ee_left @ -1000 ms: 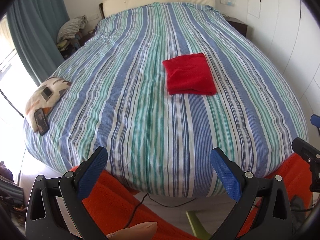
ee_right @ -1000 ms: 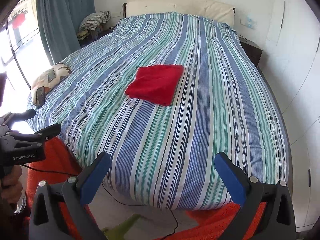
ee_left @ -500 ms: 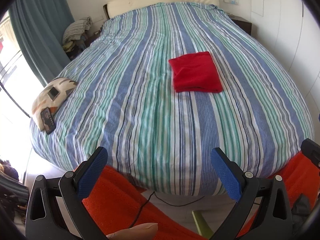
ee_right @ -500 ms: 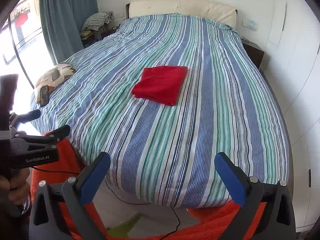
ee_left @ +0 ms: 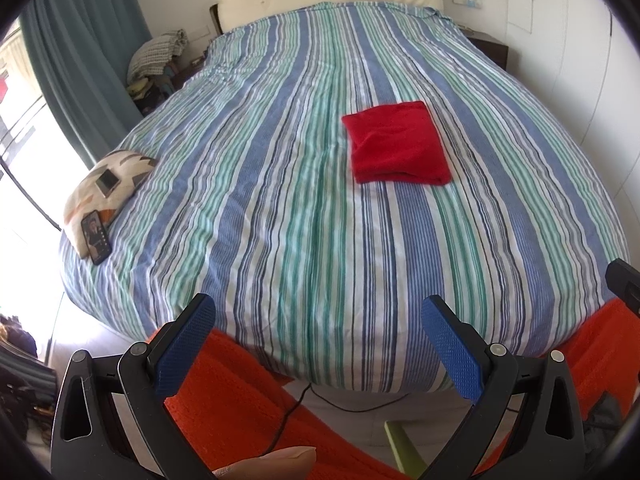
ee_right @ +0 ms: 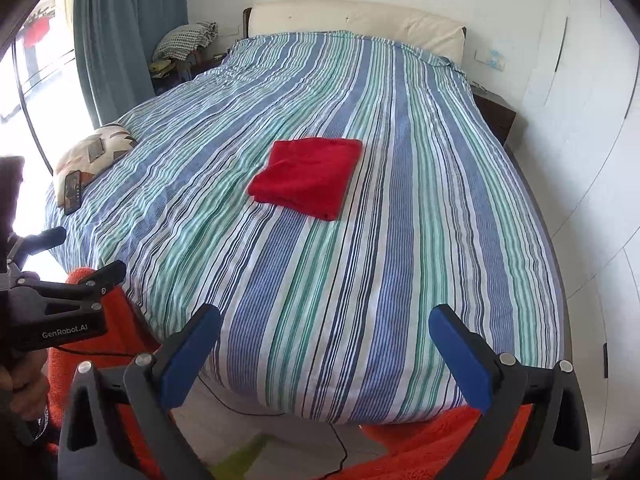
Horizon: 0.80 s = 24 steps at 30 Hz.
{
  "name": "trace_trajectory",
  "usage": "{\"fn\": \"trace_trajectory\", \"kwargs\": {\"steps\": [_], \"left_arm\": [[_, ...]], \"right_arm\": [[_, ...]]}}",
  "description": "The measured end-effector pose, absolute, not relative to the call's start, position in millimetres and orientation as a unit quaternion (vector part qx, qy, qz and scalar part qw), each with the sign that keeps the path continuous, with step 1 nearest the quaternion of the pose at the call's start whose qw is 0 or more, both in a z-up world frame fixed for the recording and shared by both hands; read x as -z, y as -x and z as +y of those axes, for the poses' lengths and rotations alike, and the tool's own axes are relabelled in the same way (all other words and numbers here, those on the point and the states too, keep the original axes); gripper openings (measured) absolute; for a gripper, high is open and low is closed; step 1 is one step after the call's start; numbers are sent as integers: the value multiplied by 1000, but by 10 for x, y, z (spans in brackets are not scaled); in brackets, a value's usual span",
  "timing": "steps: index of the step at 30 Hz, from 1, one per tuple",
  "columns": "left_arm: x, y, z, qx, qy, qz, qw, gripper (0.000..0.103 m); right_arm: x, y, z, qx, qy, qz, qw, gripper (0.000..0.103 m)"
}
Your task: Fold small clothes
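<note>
Right claw (ee_left: pixel 624 284) mostly cut off

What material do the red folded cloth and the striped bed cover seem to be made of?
Red folded cloth: probably soft knit or fleece; its surface is matte, the folded edges thick and rounded. Striped bed cover: likely thin woven cotton; it looks matte, with fine printed stripes and small shallow wrinkles. Neither can be confirmed by sight.
</note>
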<state>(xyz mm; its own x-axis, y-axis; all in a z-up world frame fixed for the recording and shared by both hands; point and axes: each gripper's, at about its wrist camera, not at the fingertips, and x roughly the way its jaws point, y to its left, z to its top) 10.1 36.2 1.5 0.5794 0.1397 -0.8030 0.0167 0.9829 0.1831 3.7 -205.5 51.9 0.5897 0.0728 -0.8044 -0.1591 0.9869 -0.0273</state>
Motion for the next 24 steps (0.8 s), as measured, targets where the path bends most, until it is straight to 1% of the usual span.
{"fn": "trace_trajectory", "kwargs": {"steps": [7, 24], "left_arm": [[-33, -195, 399, -49, -84, 451, 887, 103], [33, -256, 354, -39, -84, 463, 881, 103]], "right_arm": [[-570, -76, -2039, -48, 64, 444, 892, 103], [-553, -82, -2099, -22, 79, 443, 893, 103]]}}
